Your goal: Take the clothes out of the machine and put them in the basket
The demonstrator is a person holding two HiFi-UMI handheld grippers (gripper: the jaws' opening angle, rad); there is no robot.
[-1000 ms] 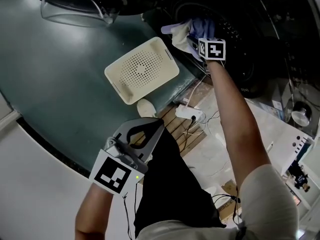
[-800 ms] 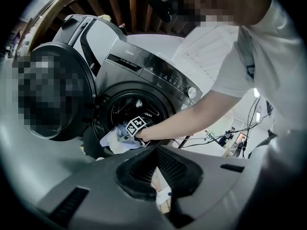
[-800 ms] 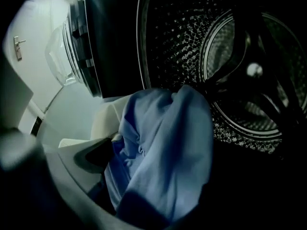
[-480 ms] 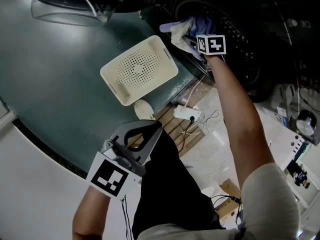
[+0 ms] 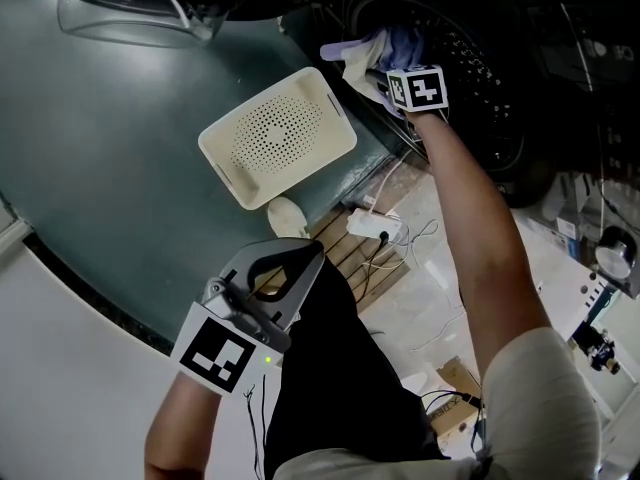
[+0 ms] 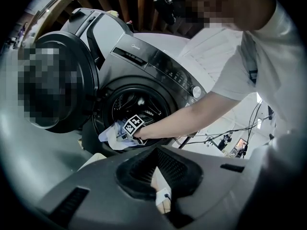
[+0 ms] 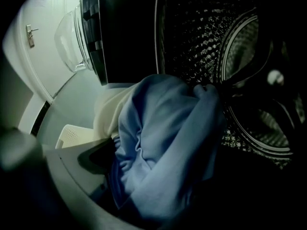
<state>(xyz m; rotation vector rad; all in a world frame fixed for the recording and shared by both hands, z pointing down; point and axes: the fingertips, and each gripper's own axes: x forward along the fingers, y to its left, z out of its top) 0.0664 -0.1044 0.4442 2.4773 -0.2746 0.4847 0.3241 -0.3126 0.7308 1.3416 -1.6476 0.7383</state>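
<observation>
A: How stands the right hand-held gripper [image 5: 385, 73]?

B: It is closed on a blue cloth [image 7: 163, 143], at the mouth of the washing machine [image 6: 144, 61]. The cloth fills the space between the jaws. A cream cloth [image 7: 108, 111] hangs just beside the blue one, touching it.

A: And the left hand-held gripper [image 5: 300, 260]?

B: Its tips are together and it holds nothing. It is well apart from the machine, near the person's body.

A: What shows only in one view?

B: The right gripper view shows the perforated drum [image 7: 201, 37] behind the cloth. The head view shows the whole basket [image 5: 225, 163], cream with small holes in the bottom. It stands on the green floor [image 5: 120, 168] beside the machine opening, with nothing in it. A white power strip [image 5: 375, 226] lies near it. The open glass door [image 5: 130, 8] is at the far side of the basket.

A: Is there any writing?

B: The control panel [image 6: 158, 66] has small marks, too small to read. The marker cube [image 5: 417, 88] carries only a black and white pattern.
</observation>
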